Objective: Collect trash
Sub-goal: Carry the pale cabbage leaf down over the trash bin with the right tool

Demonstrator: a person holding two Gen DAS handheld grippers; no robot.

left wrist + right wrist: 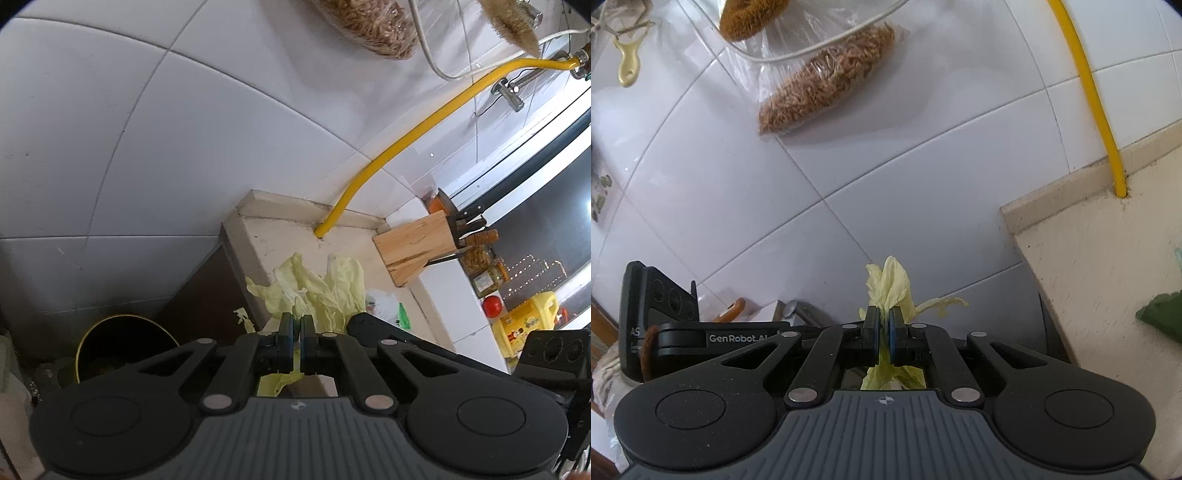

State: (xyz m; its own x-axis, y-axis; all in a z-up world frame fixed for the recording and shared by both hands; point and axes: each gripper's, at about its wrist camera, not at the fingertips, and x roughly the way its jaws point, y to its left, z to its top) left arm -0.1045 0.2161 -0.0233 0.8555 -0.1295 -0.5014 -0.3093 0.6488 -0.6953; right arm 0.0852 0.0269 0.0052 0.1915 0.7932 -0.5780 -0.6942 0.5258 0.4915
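Below and to the left of the left tool [297, 325] stands one round black bin [122, 343] with a yellow rim, partly cut off by the tool's own body; its contents are too dark to make out. The left tool is pinched tight on pale green cabbage leaves [317, 284], which fan out ahead of its tips and hang below them over the edge of the cream worktop [284, 236]. One small leaf scrap [243, 319] sits just left of the tips. Ahead, one yellow hose [417, 133] runs down the white tiled wall [147, 147] into the worktop's back corner. To the right ahead stands one wooden knife block [413, 247] with several dark handles, and nearer, just right of the leaves, one white and green plastic bag [388, 306], half hidden behind the right tool's arm.

In the right wrist view, the other tool's body lies to the left, close by. The right tool [883, 328] is likewise clamped on a bunch of cabbage leaves [890, 284], sticking up beyond the tips and trailing beneath. High ahead hangs one clear bag of brown dried strands [827, 81]. The worktop edge lies to the right, with one dark green thing [1163, 317] cut off by the frame, unidentifiable.
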